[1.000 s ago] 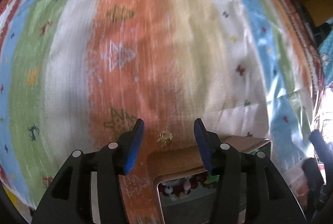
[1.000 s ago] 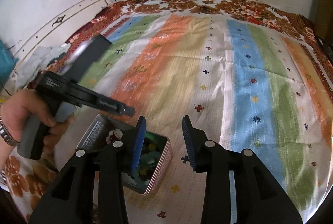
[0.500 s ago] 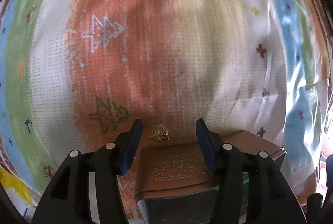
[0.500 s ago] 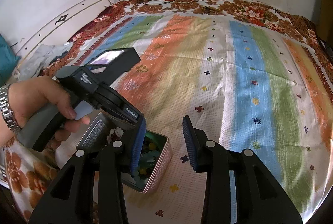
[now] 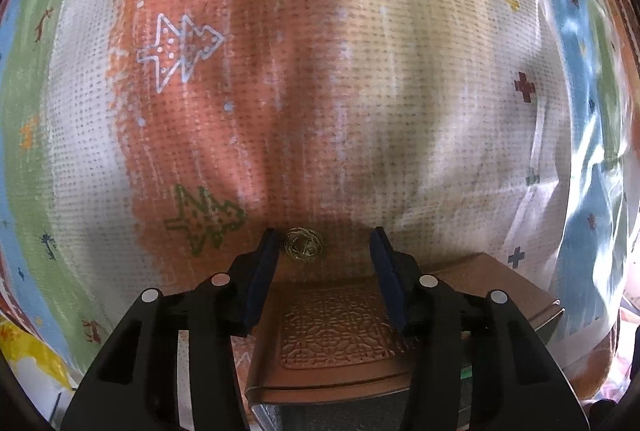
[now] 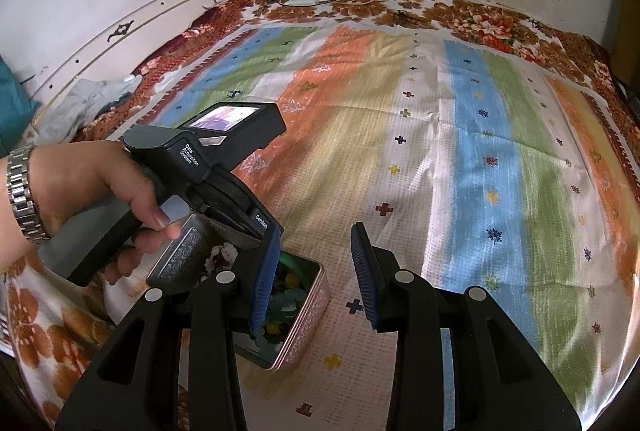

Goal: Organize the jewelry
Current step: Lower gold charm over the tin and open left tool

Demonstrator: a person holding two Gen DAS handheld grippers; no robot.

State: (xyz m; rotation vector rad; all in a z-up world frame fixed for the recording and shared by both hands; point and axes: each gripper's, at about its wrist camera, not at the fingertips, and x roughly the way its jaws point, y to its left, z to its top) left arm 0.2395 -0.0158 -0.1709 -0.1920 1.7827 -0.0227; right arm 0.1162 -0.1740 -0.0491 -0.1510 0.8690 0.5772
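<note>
My left gripper (image 5: 324,251) tipped down at lower centre, fingers apart around a gold wire ball (image 5: 304,245), right gripper (image 6: 316,271) spread, empty.

"data acquisition system" and "genrob" on left gripper (image 6: 224,187)

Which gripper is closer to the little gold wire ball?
Left. The left gripper is open right around the gold wire ball; the right gripper hangs open near the tin.
</note>
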